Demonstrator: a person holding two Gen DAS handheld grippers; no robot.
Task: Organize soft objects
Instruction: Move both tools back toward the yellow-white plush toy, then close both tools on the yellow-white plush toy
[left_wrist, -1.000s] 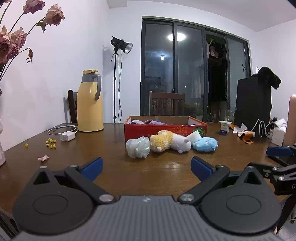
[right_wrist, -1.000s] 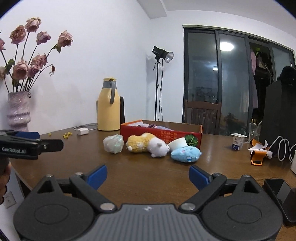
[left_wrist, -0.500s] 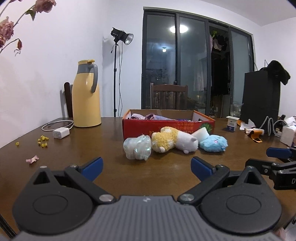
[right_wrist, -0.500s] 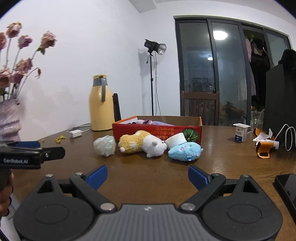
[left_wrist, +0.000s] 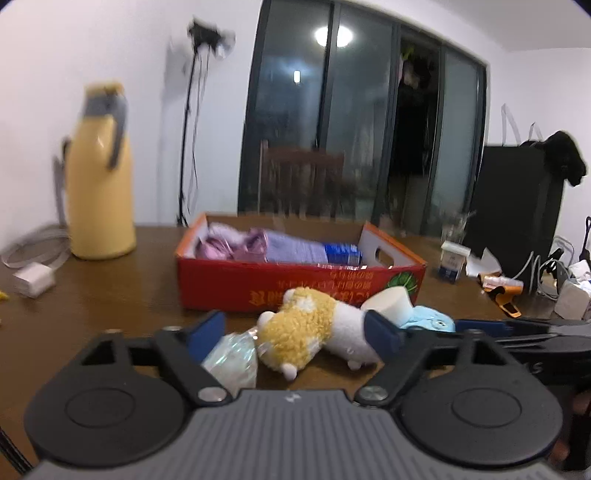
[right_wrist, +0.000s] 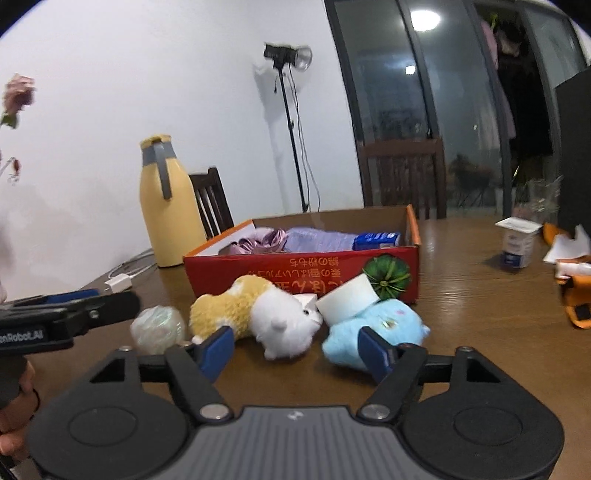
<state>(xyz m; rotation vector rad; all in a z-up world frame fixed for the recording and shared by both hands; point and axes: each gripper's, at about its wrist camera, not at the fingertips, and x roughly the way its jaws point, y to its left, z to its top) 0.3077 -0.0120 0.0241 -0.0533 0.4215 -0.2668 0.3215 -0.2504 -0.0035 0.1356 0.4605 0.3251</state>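
Four soft things lie in a row on the table (right_wrist: 480, 314) in front of the red box (right_wrist: 303, 267), which already holds folded cloth: a crinkly wrapped ball (right_wrist: 158, 328) at 9 o'clock, a yellow-and-white plush (right_wrist: 258, 314) in the middle, a white foam block (right_wrist: 347, 297) resting on a blue plush (right_wrist: 373, 328) at 3 o'clock. All are judged light and yielding; the plushes should be pinched across the thick body, not by an ear or foot, while the ball's film may prove slippery and the loose foam block may roll off. The left gripper (left_wrist: 295, 328) has just been narrowing, its jaws spread around the yellow plush without visibly pressing it. The right gripper (right_wrist: 297, 349) has likewise been narrowing, parted, nothing gripped, the white end of that plush and the blue plush's edge between its fingers. The blue plush is mostly hidden in the left view; the right view shows it whole, and a hand (right_wrist: 14, 406) at 8 o'clock.
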